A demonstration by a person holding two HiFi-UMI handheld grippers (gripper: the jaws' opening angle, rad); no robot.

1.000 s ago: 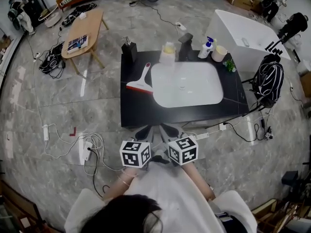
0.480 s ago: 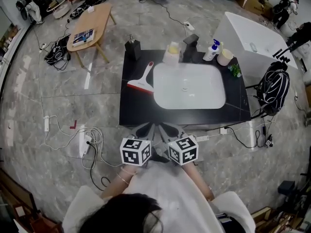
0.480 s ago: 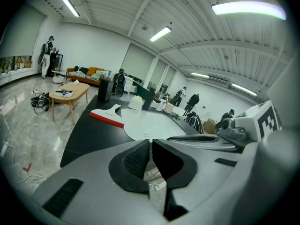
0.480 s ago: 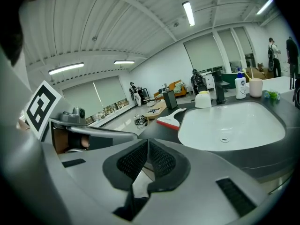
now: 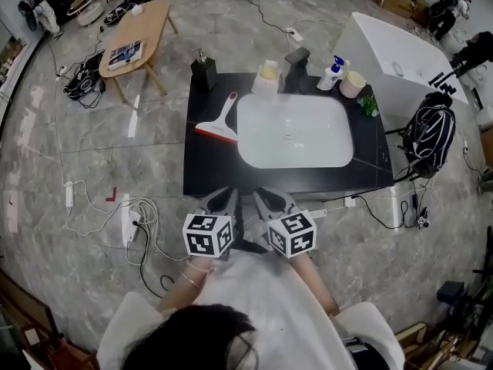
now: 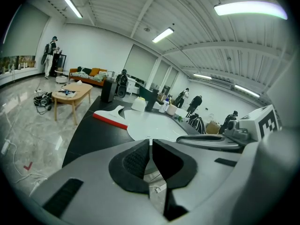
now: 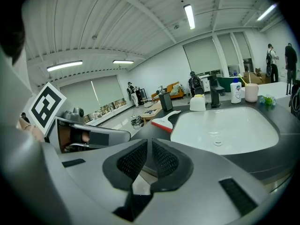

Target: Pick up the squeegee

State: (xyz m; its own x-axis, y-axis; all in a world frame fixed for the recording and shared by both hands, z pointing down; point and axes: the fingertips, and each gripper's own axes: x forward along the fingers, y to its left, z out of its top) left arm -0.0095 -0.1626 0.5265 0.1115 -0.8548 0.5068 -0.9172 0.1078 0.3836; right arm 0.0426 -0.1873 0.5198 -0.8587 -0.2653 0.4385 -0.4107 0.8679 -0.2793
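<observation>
Now: counter (image 5: 206, 172) nearer than a second ago. Left gripper (image 5: 223, 200) and right gripper (image 5: 270, 201) reach its near edge, both closed, empty. Squeegee (image 5: 219, 124) lies untouched, left of sink (image 5: 254, 156). Approach phase; reach pending.

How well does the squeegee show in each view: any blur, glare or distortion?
Head view: squeegee sharp against the dark counter, frame edges bowed. Left gripper view: small but sharp, ceiling lamp blown out. Right gripper view: clear, small, heavy fisheye bending.
</observation>
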